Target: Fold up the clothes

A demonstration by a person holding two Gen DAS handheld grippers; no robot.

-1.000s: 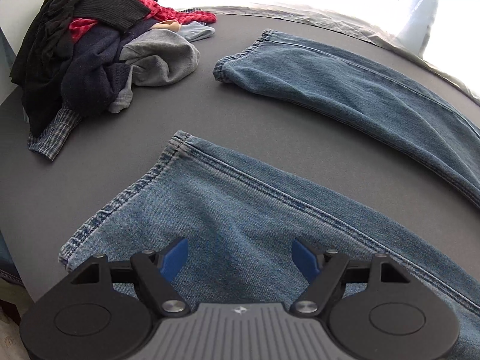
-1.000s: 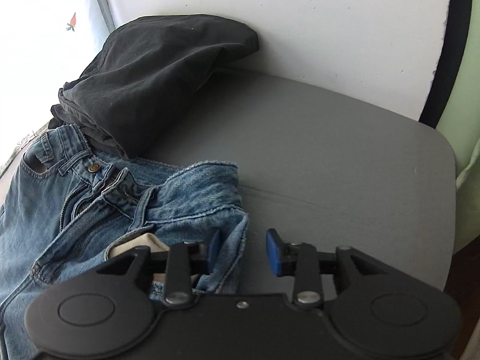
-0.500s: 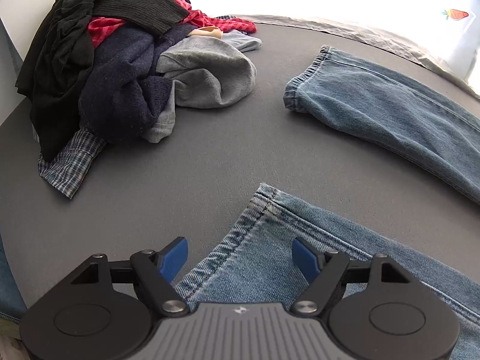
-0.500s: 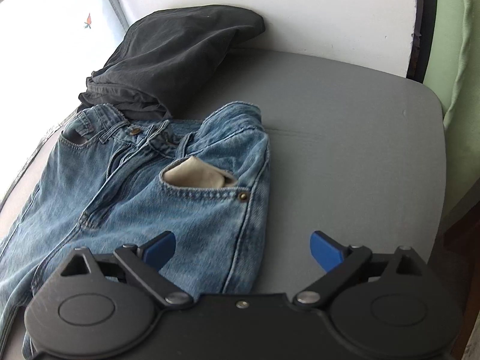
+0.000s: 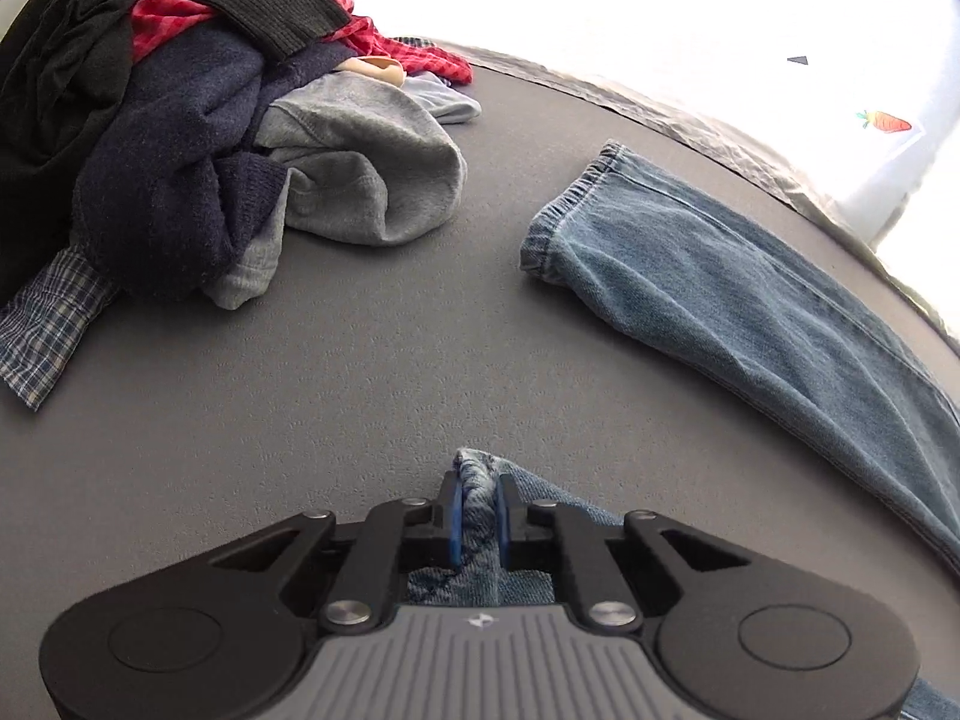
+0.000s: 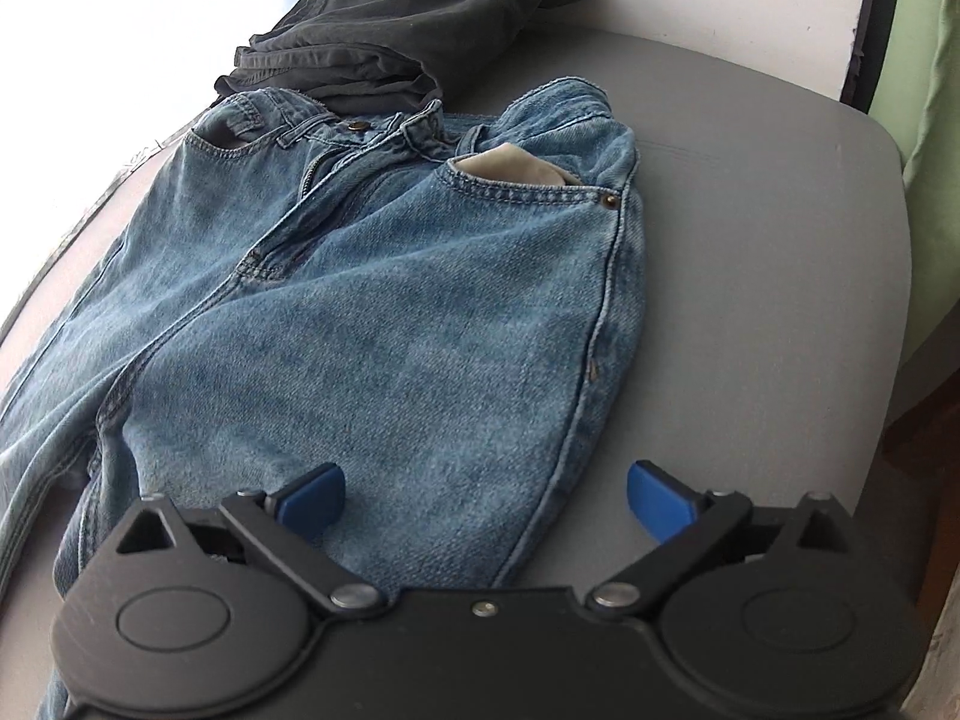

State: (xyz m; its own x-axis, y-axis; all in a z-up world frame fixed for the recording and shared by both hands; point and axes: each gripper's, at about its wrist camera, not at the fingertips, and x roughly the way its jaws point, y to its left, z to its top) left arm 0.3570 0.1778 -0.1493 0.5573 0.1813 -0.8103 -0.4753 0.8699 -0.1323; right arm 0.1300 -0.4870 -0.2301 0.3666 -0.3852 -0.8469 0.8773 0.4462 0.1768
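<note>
A pair of blue jeans (image 6: 390, 300) lies flat on the grey table (image 6: 762, 240), waistband at the far end and a pale pocket lining showing. My right gripper (image 6: 486, 495) hovers over the near thigh and its outer seam, jaws opening wide, pads touching nothing. In the left wrist view, my left gripper (image 5: 478, 489) is closing on the bunched hem of the near jeans leg (image 5: 477, 471), and both blue pads press the denim. The other jeans leg (image 5: 720, 276) stretches flat to the right, apart from the gripper.
A heap of mixed clothes (image 5: 180, 150) in black, navy, grey, red and plaid fills the table's far left. A folded black garment (image 6: 408, 18) rests against the wall beyond the waistband. Bare grey tabletop (image 5: 300, 390) lies between heap and jeans. The table's edge runs at the right.
My left gripper slid to the leg's hem and shut on it. My right gripper let go of the waistband, opened wide and drew back over the thigh.
</note>
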